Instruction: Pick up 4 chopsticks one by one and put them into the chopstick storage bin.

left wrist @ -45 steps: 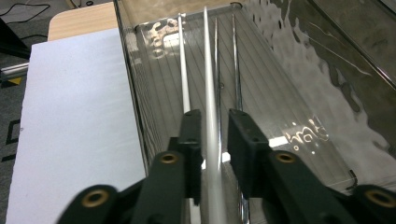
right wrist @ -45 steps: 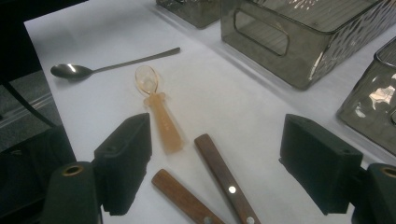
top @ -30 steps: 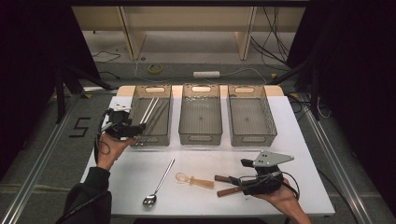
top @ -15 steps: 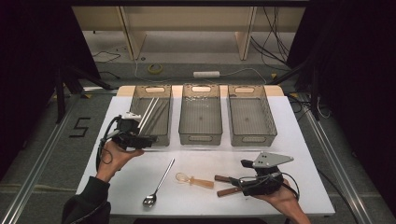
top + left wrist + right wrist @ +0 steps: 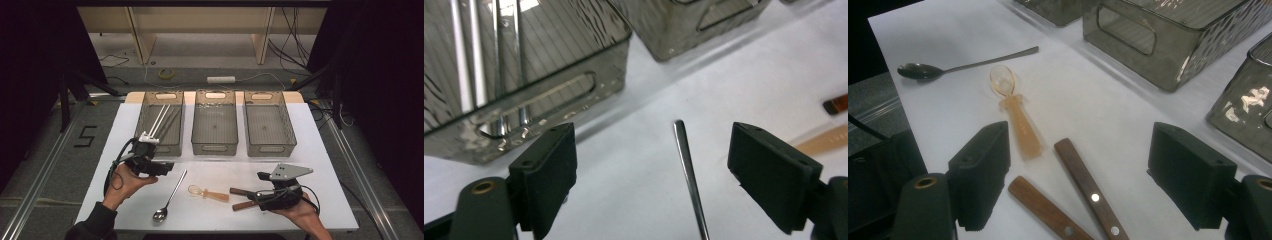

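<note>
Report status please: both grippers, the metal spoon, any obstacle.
Left gripper open, jaws just widened, empty, over metal spoon handle. Right gripper open above two wooden handles. Spoon flat on table, path free.

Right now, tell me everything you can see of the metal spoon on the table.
The metal spoon looks like polished steel, with a long thin handle and a small oval bowl. It lies flat on the white table, in front of the left bin, bowl toward the near edge, handle slanting away toward the bins. Nothing holds it. In the left gripper view its handle tip lies between the open jaws of the left gripper, untouched. The amber plastic spoon lies beside it, apart.
</note>
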`<state>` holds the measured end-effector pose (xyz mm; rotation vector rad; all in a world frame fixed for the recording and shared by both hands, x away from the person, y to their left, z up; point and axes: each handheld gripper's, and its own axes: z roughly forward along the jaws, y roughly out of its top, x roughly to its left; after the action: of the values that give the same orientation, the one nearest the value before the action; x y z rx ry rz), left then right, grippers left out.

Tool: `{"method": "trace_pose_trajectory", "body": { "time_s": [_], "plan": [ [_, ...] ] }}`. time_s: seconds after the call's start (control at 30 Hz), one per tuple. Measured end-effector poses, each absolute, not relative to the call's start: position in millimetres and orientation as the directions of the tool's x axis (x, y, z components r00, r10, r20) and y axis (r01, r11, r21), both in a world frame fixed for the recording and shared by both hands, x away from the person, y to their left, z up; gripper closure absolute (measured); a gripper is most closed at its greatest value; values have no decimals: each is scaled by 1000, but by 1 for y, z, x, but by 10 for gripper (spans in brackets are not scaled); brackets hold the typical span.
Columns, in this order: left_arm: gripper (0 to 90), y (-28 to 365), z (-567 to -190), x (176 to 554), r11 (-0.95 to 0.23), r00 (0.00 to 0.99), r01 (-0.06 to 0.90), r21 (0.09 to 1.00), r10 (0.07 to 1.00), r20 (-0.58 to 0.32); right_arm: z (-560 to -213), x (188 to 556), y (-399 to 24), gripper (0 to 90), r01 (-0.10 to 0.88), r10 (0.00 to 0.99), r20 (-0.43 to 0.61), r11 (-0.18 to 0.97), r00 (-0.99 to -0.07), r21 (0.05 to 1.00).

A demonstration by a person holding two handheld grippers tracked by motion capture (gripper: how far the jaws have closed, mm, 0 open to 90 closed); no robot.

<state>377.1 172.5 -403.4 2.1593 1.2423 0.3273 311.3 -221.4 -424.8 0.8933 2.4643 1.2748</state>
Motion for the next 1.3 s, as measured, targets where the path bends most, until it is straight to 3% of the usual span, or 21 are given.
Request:
{"method": "trace_pose_trajectory", "body": {
  "time_s": [1.3],
  "plan": [
    [158,155,-438,324,-504,605,707,496,795,-54,-430,312,-221,257,423,608,83,441,-790,792]
  ]
}}
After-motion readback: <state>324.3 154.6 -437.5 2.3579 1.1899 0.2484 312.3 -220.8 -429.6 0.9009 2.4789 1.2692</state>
